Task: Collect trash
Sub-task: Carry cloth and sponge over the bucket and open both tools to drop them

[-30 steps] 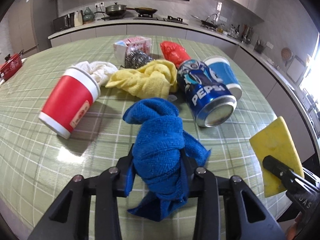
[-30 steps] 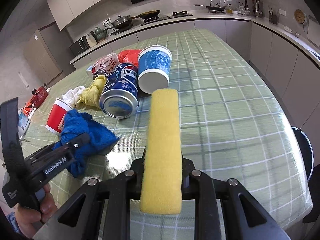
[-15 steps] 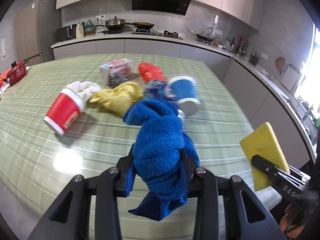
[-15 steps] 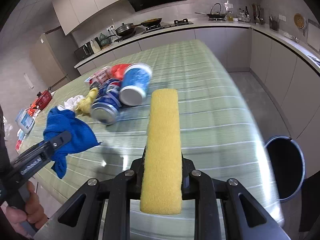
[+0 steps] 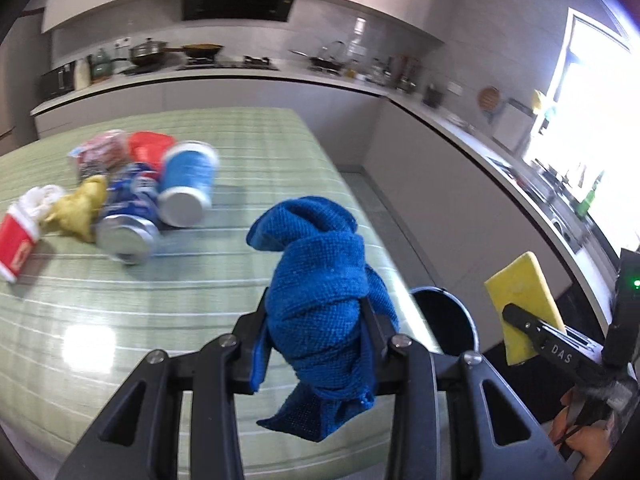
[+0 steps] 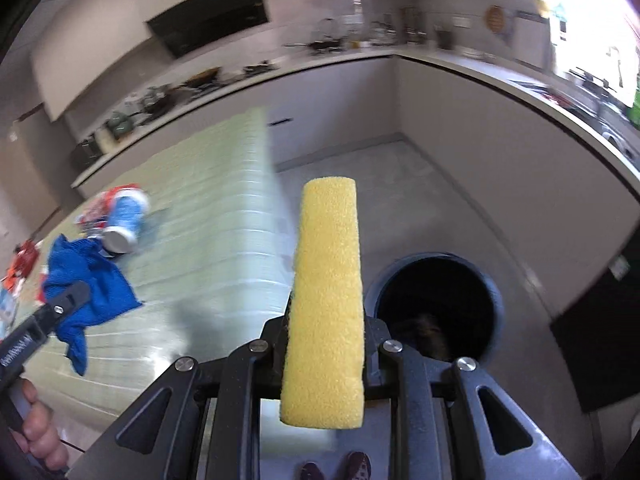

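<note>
Left tool (image 5: pixel 316 344) clamps knotted blue microfibre cloth (image 5: pixel 320 300): soft, light, limp; hold at bunched middle. Right tool (image 6: pixel 324 344) pinches yellow foam sponge (image 6: pixel 326 280): compressible, light; grip mid-body.

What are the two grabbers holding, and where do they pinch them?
The left gripper pinches the blue cloth around its bunched middle. The right gripper pinches the yellow sponge across its lower half.

**Daylit kitchen, smeared by motion**

Strong daylight pours from the window (image 5: pixel 592 92) at right, blown out to white. A glare patch sits on the table (image 5: pixel 86 344). Both fisheye views bend hard and darken at the corners. The background is streaked, probably by motion; the blue cloth (image 5: pixel 320 304) and yellow sponge (image 6: pixel 326 300) stay sharp.
</note>
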`<state>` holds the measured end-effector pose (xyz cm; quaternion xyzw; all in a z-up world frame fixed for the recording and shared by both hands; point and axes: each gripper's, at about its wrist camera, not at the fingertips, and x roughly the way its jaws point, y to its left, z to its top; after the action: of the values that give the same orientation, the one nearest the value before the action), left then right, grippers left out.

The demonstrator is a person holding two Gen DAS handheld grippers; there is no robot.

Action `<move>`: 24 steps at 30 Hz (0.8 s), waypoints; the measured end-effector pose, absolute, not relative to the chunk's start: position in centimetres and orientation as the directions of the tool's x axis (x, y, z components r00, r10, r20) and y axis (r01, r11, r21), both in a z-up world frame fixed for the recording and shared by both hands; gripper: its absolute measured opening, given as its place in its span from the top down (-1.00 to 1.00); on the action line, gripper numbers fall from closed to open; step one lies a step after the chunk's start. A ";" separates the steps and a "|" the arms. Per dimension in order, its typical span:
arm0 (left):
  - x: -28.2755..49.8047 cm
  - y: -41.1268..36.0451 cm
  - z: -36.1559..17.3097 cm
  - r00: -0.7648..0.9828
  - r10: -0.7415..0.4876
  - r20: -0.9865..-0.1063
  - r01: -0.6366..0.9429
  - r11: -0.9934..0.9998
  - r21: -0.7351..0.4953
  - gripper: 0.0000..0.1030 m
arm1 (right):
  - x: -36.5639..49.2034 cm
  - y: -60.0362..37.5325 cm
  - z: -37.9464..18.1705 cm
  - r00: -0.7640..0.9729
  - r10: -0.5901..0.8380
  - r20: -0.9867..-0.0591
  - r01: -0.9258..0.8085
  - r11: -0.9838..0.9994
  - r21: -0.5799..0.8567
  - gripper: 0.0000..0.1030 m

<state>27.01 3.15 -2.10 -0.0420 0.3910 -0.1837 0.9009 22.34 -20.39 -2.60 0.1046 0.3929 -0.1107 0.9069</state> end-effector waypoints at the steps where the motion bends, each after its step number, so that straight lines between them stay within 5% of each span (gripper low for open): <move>1: 27.0 2.3 -2.0 0.621 -0.371 -0.690 0.309 0.925 -0.220 0.27 | 21.9 -21.7 -2.7 0.661 -0.128 -0.739 0.306 0.946 0.110 0.54; 10: 25.8 -8.0 -1.9 0.604 -0.395 -0.692 0.357 0.911 -0.209 0.27 | 21.2 -30.6 -4.2 0.636 -0.122 -0.762 0.316 0.942 0.113 0.54; 24: 26.2 -20.4 -10.1 0.556 -0.276 -0.784 0.246 0.956 -0.163 0.26 | 25.4 -41.0 -12.3 0.533 0.044 -0.845 0.151 0.978 0.146 0.54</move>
<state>26.22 -20.43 -10.14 -0.0170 0.4475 -0.1481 0.8818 25.37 -40.98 -12.31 0.1012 0.4822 -0.0308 0.8696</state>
